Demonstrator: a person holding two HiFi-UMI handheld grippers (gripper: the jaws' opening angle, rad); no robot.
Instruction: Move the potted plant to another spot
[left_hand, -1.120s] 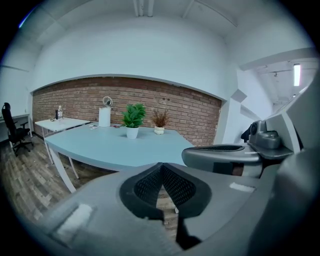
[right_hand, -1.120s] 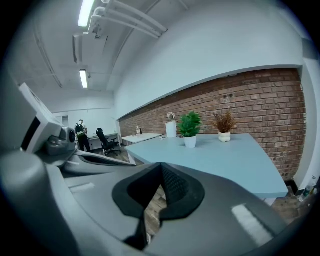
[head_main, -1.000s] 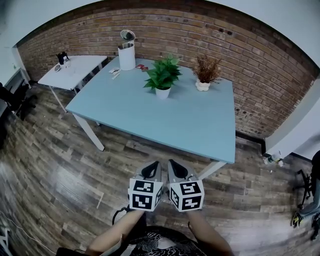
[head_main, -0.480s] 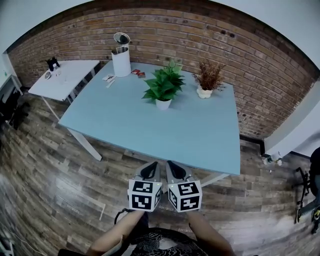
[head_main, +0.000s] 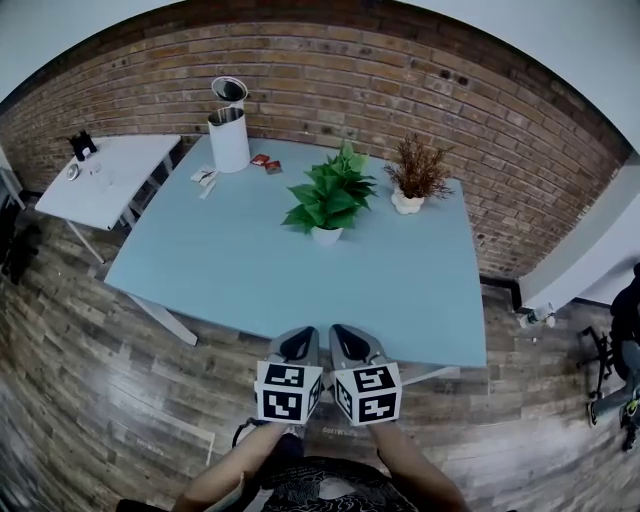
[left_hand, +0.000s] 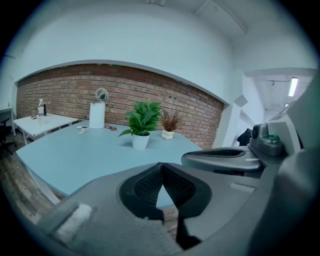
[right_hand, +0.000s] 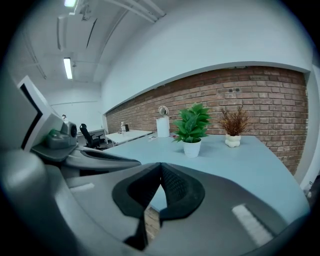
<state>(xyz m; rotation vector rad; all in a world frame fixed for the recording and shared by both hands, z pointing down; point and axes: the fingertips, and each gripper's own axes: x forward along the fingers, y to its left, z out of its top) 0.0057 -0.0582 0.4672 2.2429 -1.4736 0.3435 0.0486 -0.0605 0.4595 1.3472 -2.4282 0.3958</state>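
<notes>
Approach stage, by all appearances, with nothing grasped yet. At far left, a white side table (head_main: 110, 175), well apart from the work and of no concern. Next along, on the pale blue table (head_main: 230, 280), a tall white canister (head_main: 229, 140) at the back left corner with small odds and ends (head_main: 262, 160) just beside it; best left undisturbed. Toward the middle and back of that top, the green potted plant (head_main: 330, 195), upright in its small white pot (head_main: 326, 236), with bare surface all round. Just right of it, near the back right corner, a dried brown plant (head_main: 415, 178) in a pale pot, near the green leaves but apart from them. Down at the near edge, the left gripper (left_hand: 161, 167), pressed fully closed with nothing between the pads, and hard beside it the right gripper (right_hand: 160, 167), likewise closed and empty. Both well short of the pot. To do the reach well: spread the jaws wide before closing in, come in low beneath the foliage, and take hold of the pot wall rather than the leaves. Likely safest to bracket the pot from both sides. Keep it upright on the lift, steer clear of the dried plant on the right, and aim for the bare stretch toward the left or front.
</notes>
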